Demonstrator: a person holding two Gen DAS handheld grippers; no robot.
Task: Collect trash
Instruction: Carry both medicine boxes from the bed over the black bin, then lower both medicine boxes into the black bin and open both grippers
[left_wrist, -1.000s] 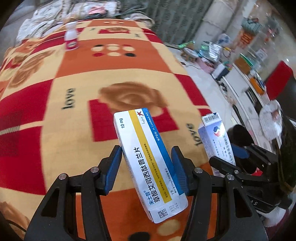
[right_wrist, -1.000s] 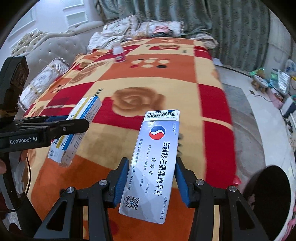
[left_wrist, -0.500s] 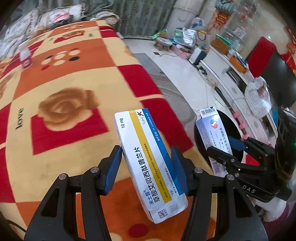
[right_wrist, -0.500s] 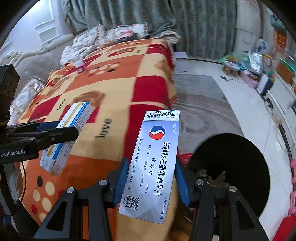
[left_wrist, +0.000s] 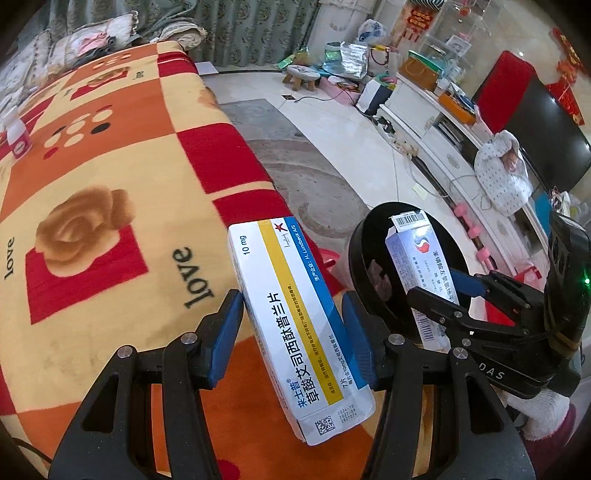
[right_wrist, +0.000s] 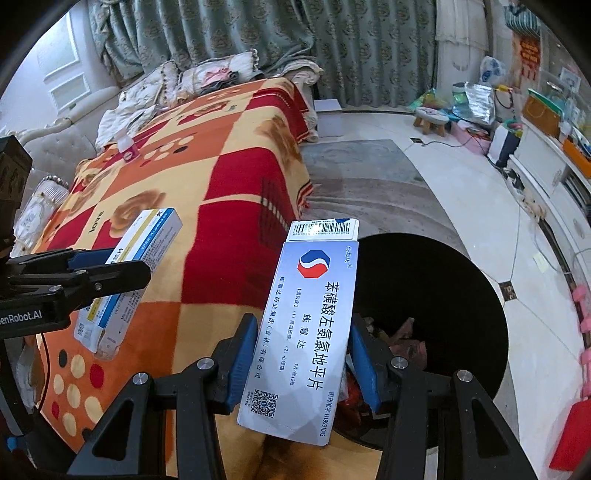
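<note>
L tongs clamp the striped box, R tongs the grey box over the bin; we've dropped neither, and a bottle remains on the bed.

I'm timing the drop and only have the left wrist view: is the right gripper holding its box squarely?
Observer: Yes. The right wrist view shows the right gripper with a blue pad against each side of the white box with the red-and-blue logo.
Operator: How full is the bin? I see just a sliver.
Observer: The black bin has crumpled trash at the bottom, with dark, bare wall above it.
Operator: And my box?
Observer: From that side, the yellow-striped box in the left gripper hangs over the blanket, not over the bin.
</note>
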